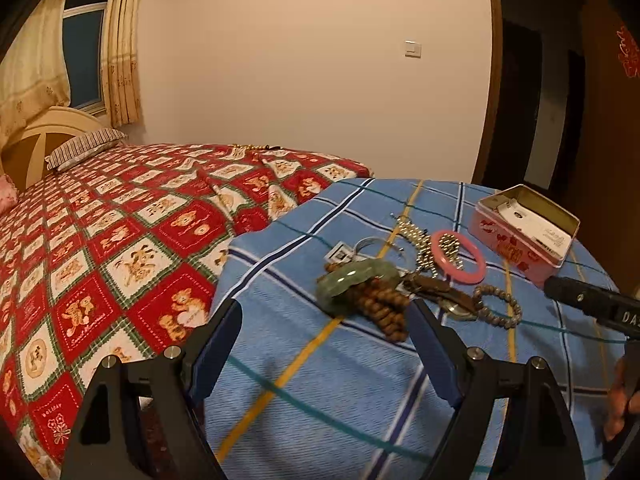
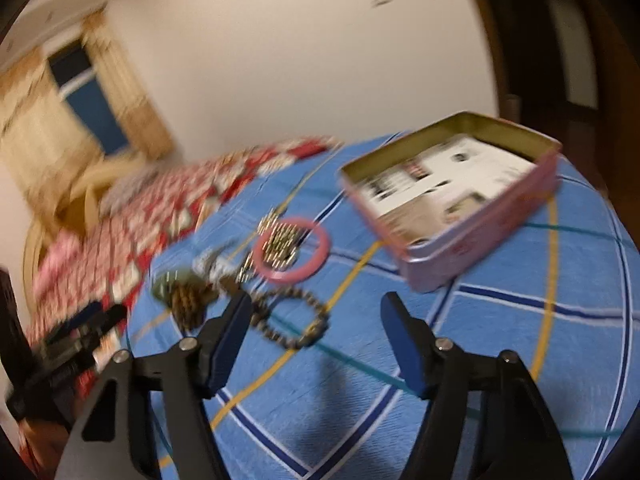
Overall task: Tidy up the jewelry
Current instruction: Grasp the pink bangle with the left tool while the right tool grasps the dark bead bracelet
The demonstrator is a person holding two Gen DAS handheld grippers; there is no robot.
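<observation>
left gripper [image 1: 326,312]: hovering with jaws spread wide, nothing between them, fingertips just short of the bangle [image 1: 352,280] | right gripper [image 2: 316,312]: hovering with jaws spread wide, nothing held, left fingertip overlapping the bead bracelet [image 2: 296,320], view blurring | hand [image 1: 622,400]: partly showing at the right edge, gripping the right gripper's handle
</observation>
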